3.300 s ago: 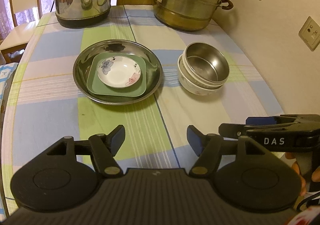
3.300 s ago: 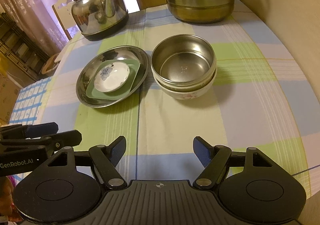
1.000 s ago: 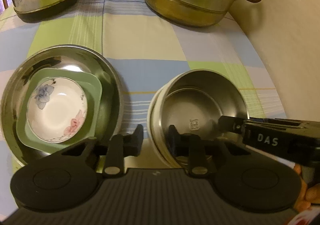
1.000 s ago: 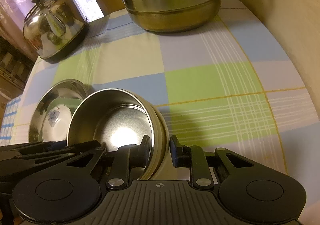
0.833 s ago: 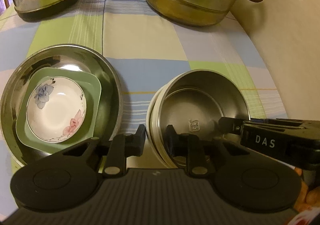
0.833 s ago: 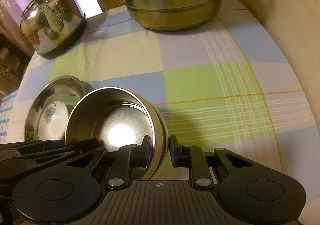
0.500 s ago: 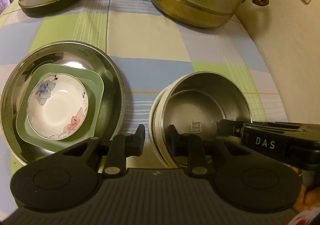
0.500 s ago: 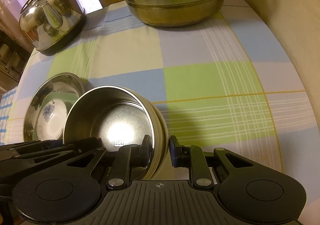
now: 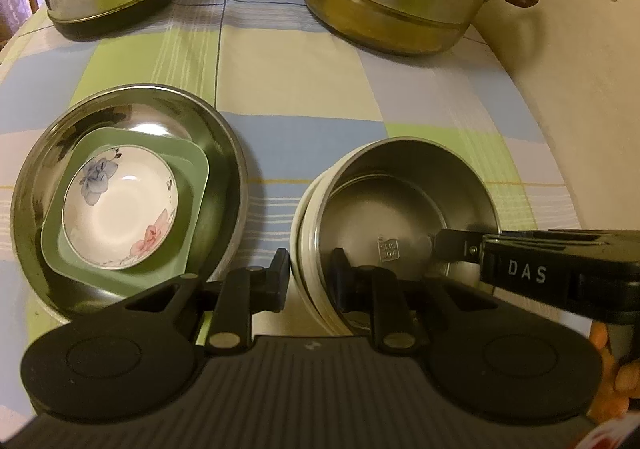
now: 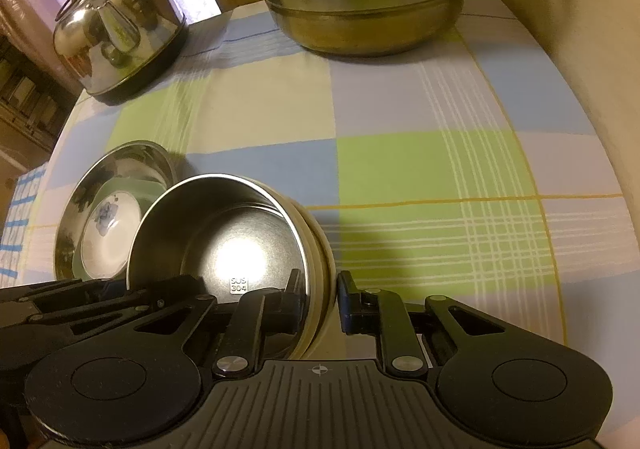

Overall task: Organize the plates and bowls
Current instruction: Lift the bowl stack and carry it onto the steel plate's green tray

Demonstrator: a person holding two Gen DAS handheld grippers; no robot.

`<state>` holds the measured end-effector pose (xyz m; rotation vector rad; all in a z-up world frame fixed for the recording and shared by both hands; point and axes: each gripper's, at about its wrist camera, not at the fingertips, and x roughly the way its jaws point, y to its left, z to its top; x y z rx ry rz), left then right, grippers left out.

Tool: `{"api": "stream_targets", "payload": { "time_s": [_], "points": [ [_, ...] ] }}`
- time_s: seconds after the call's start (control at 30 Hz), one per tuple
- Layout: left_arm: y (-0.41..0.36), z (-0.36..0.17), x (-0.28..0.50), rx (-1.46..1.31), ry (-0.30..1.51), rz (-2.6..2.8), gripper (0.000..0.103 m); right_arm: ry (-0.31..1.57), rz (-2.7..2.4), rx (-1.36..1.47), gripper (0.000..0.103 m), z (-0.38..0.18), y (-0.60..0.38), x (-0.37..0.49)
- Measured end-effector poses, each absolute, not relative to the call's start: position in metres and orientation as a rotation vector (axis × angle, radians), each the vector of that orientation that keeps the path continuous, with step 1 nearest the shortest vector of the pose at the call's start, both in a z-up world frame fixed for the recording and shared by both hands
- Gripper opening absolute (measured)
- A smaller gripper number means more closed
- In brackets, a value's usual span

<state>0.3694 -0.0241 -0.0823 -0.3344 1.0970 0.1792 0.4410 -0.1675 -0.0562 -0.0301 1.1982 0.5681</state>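
1. Two hand-held grippers now clamp the same stack of bowls: a steel bowl sits inside a cream bowl, which stands on the checked surface.
2. A few seconds ago both grippers hung wide open, well back from the bowls. They have come in since then.
3. The left hand-held gripper has just been closing. One finger is inside the steel bowl and one is outside the cream bowl, with the rims between them.
4. The right hand-held gripper has just been closing too. It pinches the other side of the stack the same way.
5. I think this means the bowls are ready to be lifted together.
6. Just beside them, a big steel plate holds a green square plate and a white flower dish.
7. Writing: "SUS 304" is stamped in the steel bowl. "DAS" is printed on the right gripper's side.
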Motion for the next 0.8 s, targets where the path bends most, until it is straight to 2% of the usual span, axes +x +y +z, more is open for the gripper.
{"api": "stream_targets", "payload": {
  "time_s": [0.8],
  "points": [
    [-0.004,-0.045,0.344,-0.329,1.033,0.165,0.020,1.165,0.571,-0.042,0.017,-0.022,-0.151,0.423]
  ]
}}
